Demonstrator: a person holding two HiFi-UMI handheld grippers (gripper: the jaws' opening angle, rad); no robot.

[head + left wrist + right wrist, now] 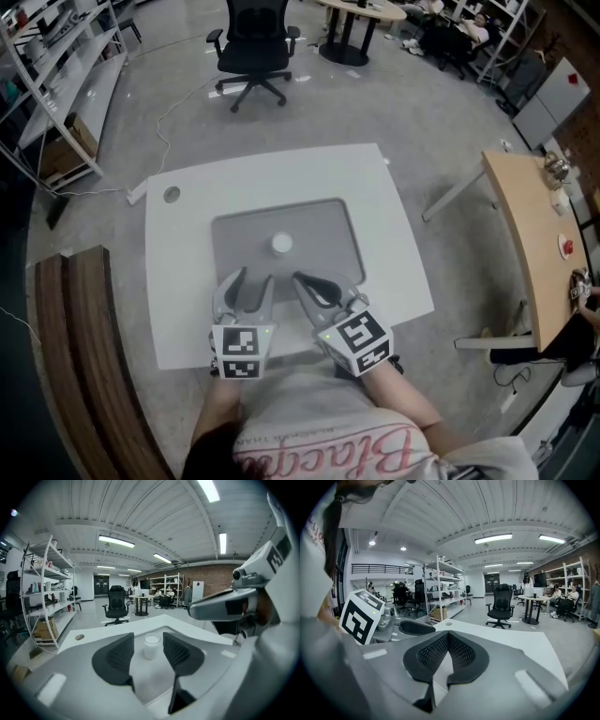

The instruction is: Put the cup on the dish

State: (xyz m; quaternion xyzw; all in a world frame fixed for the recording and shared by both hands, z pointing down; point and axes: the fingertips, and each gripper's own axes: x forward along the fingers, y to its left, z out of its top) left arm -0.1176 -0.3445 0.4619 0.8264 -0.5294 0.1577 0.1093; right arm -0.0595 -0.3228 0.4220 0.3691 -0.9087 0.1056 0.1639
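White cup [281, 245] on grey mat [328, 225]; left tongs [254, 277] apart, right tongs [448, 635] together, empty.

One white cup [281, 245] is counted, on one grey rectangular mat [328, 220], and one white table [178, 300] is found beneath both. Two grippers are counted, the left gripper [255, 277] and the right gripper [302, 279]; one marker cube [236, 353] is carried by each, two in all. One round hole [172, 195] is seen in the tabletop. Near the table, in the head view, one black office chair [255, 47] and one wooden desk [520, 225] are counted.
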